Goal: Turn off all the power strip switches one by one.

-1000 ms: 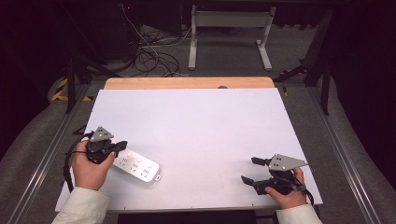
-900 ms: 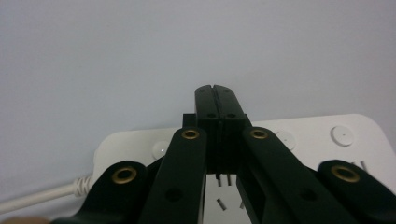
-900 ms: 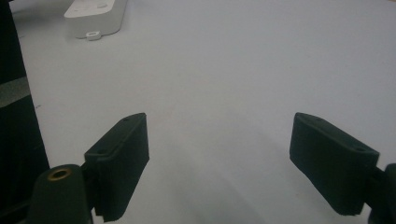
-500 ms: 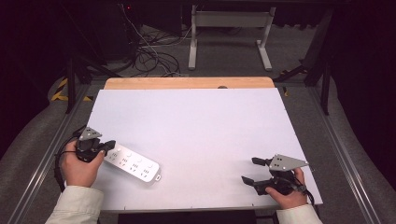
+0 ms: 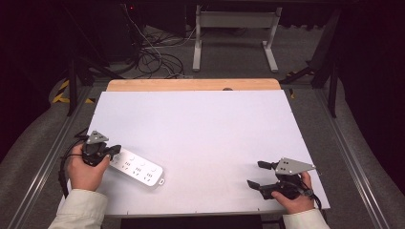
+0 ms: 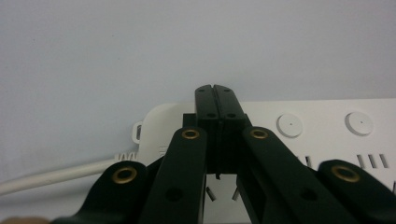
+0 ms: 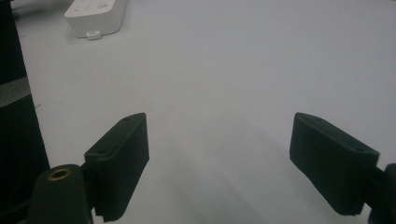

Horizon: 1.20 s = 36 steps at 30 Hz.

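A white power strip lies flat near the front left of the white bench, its cord at its left end. Beyond the bench, tangled cables and a metal stand sit on the floor

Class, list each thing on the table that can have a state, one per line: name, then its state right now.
Left hand-held gripper: jaws shut, tips over the power strip's cable end.
Right hand-held gripper: jaws wide open, holding nothing.
Power strip: lying flat on the table, nothing plugged in.
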Available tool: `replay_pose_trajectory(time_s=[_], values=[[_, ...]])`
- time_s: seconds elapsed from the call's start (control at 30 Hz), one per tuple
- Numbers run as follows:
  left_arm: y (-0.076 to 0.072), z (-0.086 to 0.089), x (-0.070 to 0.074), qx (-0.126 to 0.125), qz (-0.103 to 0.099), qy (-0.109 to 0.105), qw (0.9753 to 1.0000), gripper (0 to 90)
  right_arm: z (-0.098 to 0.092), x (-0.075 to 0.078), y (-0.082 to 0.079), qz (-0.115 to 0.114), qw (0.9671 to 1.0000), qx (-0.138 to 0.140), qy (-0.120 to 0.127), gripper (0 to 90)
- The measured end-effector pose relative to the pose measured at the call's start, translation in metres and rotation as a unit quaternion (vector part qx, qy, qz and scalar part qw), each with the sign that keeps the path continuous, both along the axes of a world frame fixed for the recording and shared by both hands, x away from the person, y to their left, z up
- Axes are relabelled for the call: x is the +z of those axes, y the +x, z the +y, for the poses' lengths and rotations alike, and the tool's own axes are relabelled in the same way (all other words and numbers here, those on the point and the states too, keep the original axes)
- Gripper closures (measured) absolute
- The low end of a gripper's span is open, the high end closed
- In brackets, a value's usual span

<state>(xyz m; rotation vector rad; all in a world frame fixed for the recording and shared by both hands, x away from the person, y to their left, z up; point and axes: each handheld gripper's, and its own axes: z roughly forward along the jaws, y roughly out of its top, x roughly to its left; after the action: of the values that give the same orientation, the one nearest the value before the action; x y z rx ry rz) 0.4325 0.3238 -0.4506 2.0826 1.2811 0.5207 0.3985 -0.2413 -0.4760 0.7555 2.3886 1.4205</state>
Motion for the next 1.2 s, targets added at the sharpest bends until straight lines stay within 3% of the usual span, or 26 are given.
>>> replay_pose_trajectory(time_s=[0.23,0.27,0.6,0.83,1.2], values=[[0.0015,-0.0028,-0.0035,-0.007,0.004,0.003,1.0,90.0,0.0,0.0002,-0.0003,0.0,1.0,0.0,0.0,20.3],[0.0019,-0.0026,-0.0034,-0.007,-0.001,0.011,0.9999,90.0,0.0,0.0002,-0.0003,0.0,1.0,0.0,0.0,20.3],[0.0023,-0.0053,-0.0065,-0.004,0.005,0.002,1.0,90.0,0.0001,0.0003,-0.0003,-0.001,1.0,0.001,0.0,20.3],[0.0022,-0.0059,-0.0081,-0.004,-0.005,0.014,0.9999,90.0,0.0002,0.0005,-0.0008,-0.002,1.0,0.001,0.0,20.3],[0.0005,-0.0072,-0.0093,0.001,0.001,-0.001,1.0,90.0,0.0002,0.0008,-0.0011,-0.003,1.0,0.002,0.0,20.2]])
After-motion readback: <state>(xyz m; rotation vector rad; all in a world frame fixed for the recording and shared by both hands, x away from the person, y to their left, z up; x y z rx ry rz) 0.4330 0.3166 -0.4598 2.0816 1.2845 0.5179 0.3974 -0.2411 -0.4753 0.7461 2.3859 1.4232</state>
